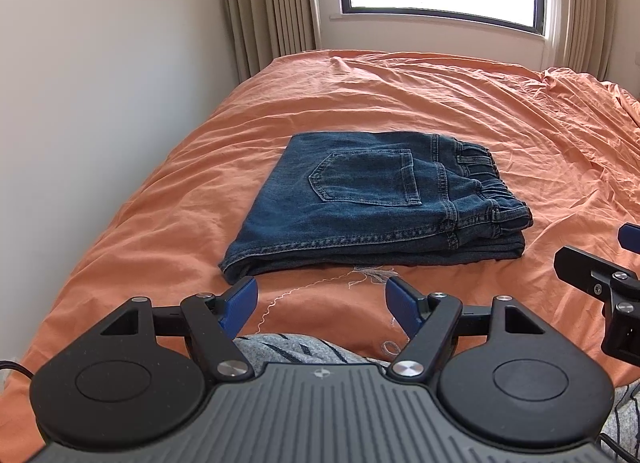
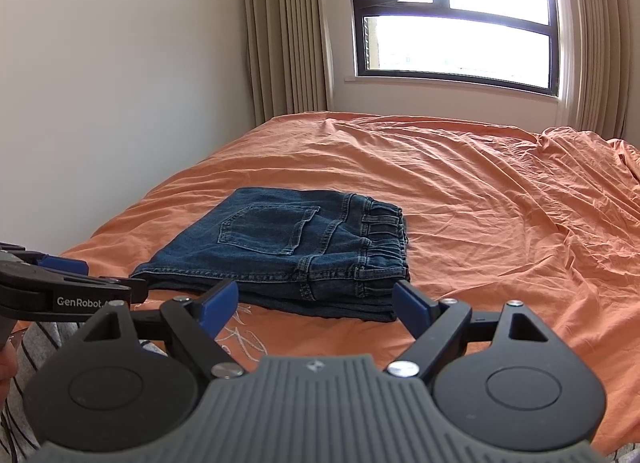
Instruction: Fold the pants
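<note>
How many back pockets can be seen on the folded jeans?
1: the back pocket lies on the top layer of the jeans, left of the waistband. Another may be hidden underneath.

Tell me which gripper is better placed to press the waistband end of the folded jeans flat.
Probably the right gripper: open, facing the jeans near their waistband. The left gripper, also open, faces the opposite end.
</note>
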